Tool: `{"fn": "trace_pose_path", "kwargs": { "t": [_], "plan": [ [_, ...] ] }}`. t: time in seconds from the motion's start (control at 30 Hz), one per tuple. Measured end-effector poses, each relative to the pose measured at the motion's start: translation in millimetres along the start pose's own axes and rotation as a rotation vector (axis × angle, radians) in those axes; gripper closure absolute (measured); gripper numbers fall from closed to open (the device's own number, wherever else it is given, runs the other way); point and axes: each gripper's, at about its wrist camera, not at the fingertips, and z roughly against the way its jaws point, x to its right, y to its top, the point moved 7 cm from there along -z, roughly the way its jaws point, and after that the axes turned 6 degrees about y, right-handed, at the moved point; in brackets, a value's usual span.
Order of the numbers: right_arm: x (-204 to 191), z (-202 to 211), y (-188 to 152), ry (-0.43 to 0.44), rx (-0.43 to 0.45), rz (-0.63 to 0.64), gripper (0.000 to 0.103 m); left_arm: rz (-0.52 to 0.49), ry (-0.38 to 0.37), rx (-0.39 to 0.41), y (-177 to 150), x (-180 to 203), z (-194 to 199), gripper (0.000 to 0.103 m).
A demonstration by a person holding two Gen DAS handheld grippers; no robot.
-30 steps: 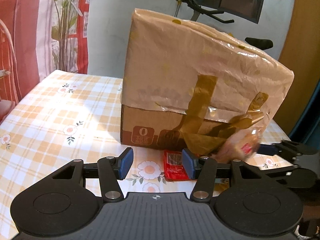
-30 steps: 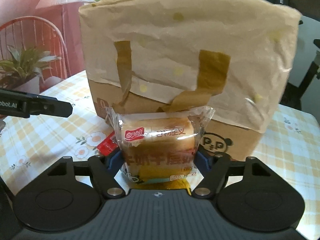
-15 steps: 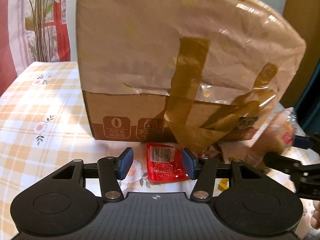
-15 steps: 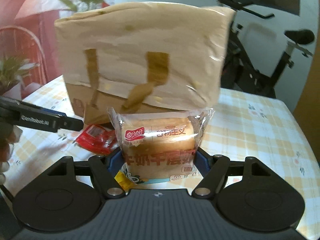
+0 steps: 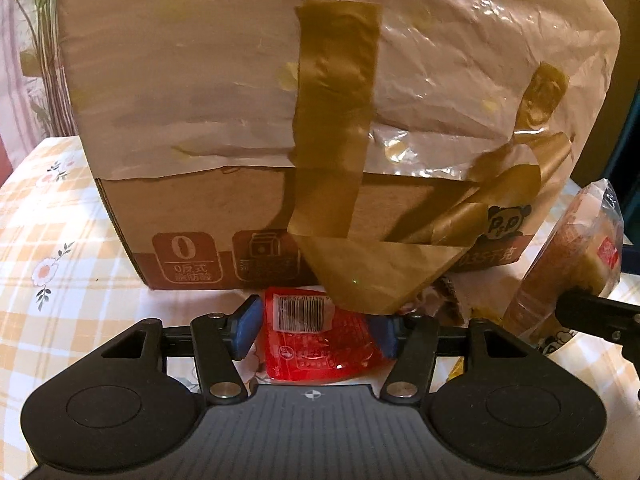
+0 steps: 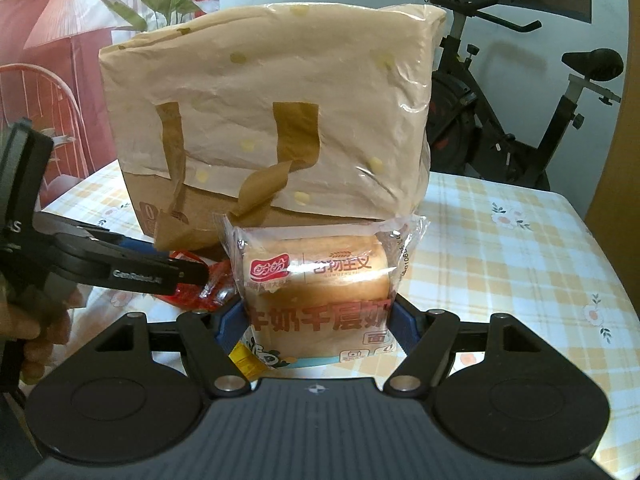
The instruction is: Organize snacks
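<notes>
A red snack packet lies on the table in front of the big cardboard box, which is draped in a tan plastic bag. My left gripper is open with its blue pads on either side of the red packet. My right gripper is shut on a clear-wrapped bread packet with red Chinese print, held above the table right of the left gripper. The bread packet also shows in the left wrist view. The red packet shows in the right wrist view under the left gripper's finger.
The table has a yellow checked floral cloth. A yellow wrapper lies below the bread packet. A brown wrapper lies by the box's base. An exercise bike stands behind the table.
My left gripper has moved forward and lower so its open pads now flank the red packet. My right gripper has pulled back to the right with the bread packet.
</notes>
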Motion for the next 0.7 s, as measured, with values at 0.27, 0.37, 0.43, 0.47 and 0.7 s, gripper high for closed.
{"fn": "trace_pose_path", "kwargs": {
  "t": [0.27, 0.37, 0.43, 0.47, 0.7],
  "plan": [
    [2, -1, 0, 0.004, 0.000, -0.008, 0.029, -0.052, -0.012, 0.014, -16, 0, 12, 0.040],
    [2, -1, 0, 0.006, 0.002, -0.012, 0.029, -0.037, -0.008, 0.006, -19, -5, 15, 0.040],
    [3, -1, -1, 0.007, 0.003, -0.017, 0.029, -0.021, -0.002, 0.002, -21, -11, 16, 0.040],
    [3, -1, -1, 0.007, 0.004, -0.019, 0.029, -0.011, 0.005, -0.001, -22, -15, 17, 0.040],
    [1, 0, -2, 0.008, 0.006, -0.024, 0.029, 0.054, 0.049, -0.033, -35, -48, 26, 0.040]
  ]
}}
